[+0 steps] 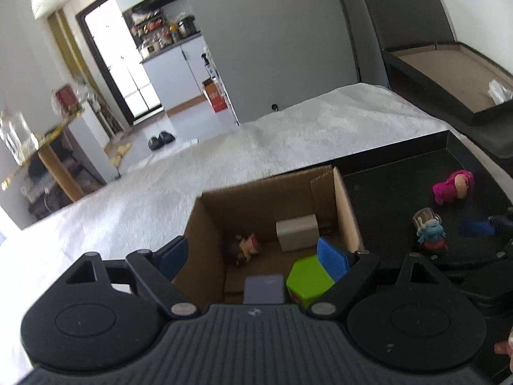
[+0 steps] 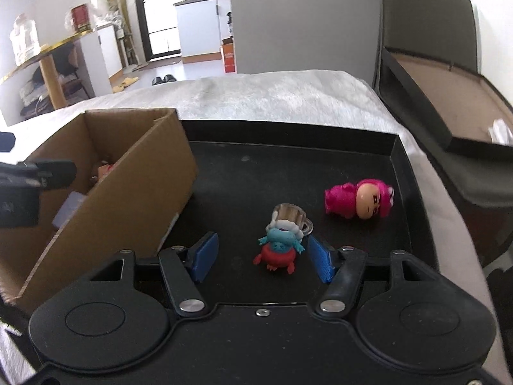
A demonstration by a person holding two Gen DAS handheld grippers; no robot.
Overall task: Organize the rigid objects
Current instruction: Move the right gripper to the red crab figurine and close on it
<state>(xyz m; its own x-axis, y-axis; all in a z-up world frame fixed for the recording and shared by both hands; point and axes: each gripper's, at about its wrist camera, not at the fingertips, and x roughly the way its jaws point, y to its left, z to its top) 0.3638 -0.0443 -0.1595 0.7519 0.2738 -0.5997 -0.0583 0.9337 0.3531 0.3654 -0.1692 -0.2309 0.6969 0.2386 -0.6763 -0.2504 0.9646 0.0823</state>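
- Right gripper point(image 2: 261, 256): jaws open around the blue-and-red figure point(image 2: 279, 247) on the black tray point(image 2: 397, 147); next we close and lift.
- Left gripper point(image 1: 256, 256): jaws open above the cardboard box point(image 1: 208, 224), holding nothing.

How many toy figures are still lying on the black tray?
2. The blue-and-red figure is between the right gripper's fingers; the pink figure lies farther right. The cardboard box may hide others.

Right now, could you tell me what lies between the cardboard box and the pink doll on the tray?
The right wrist view shows the blue-and-red figurine between box and pink doll, on the tray.
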